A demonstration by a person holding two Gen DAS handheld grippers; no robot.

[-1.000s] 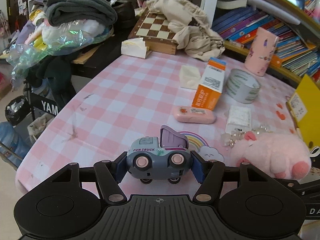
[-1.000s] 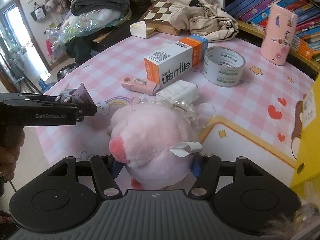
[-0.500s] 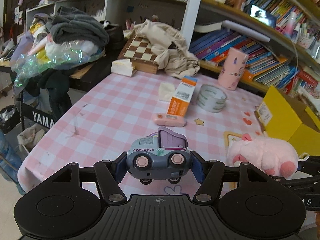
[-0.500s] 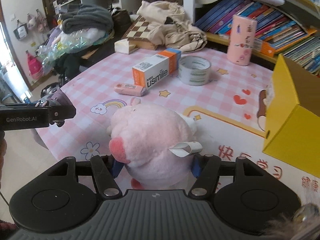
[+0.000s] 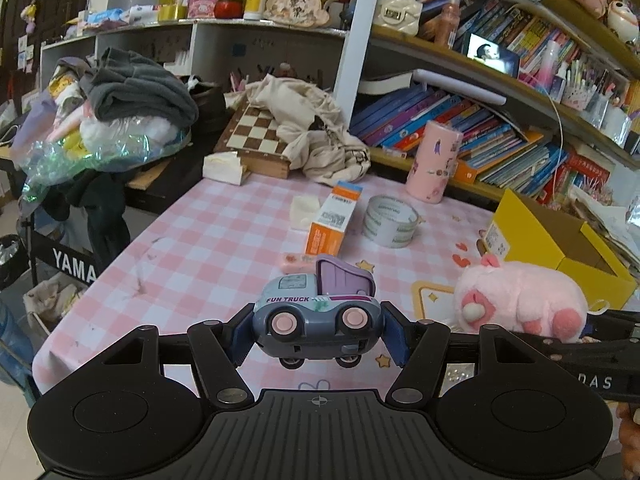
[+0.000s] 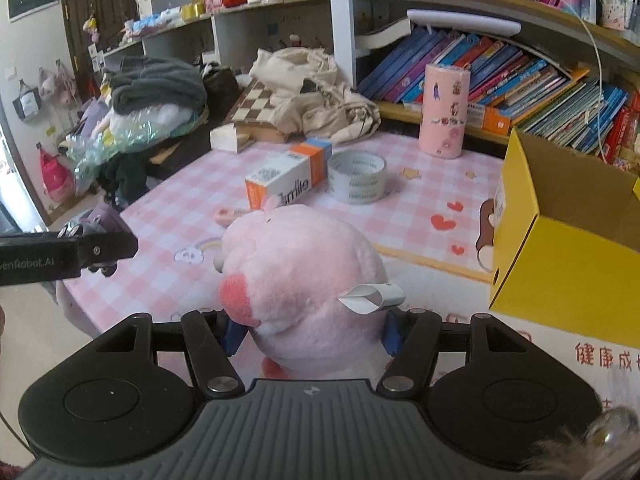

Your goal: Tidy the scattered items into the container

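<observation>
Your left gripper [image 5: 318, 334] holds a toy truck [image 5: 316, 320] clear of the desk [image 5: 208, 240], its blue fingers [image 5: 240, 336] pressed against the truck's two ends; the truck is grey-blue with pink wheel hubs, a raised lilac bed and the words FUN TRUCK along its side. Your right gripper [image 6: 312, 330] carries a pink plush pig [image 6: 300, 284], the fingers [image 6: 232, 334] closed on either flank of its round body and a white tag curling off its right side. In the left wrist view the pig hangs to the right of the truck, in front of a yellow cardboard box [image 5: 560, 240] that stands open at the far right of the desk. In the right wrist view that same box rises just right of the pig, its top open, and the left gripper with the truck shows at the left edge. Left lying on the pink checked cloth are an orange and white carton [image 6: 288, 180] on its side, a roll of clear tape [image 6: 358, 176] just right of it, a small pink case [image 5: 296, 262] near the carton's near end, and a tall pink tumbler [image 6: 444, 110] standing upright at the far side by the bookshelf [image 5: 500, 136]. A chessboard [image 5: 256, 132] with a beige cloth bag [image 5: 316, 136] draped over it sits at the far left corner, beside a heap of grey clothing [image 5: 136, 92].
</observation>
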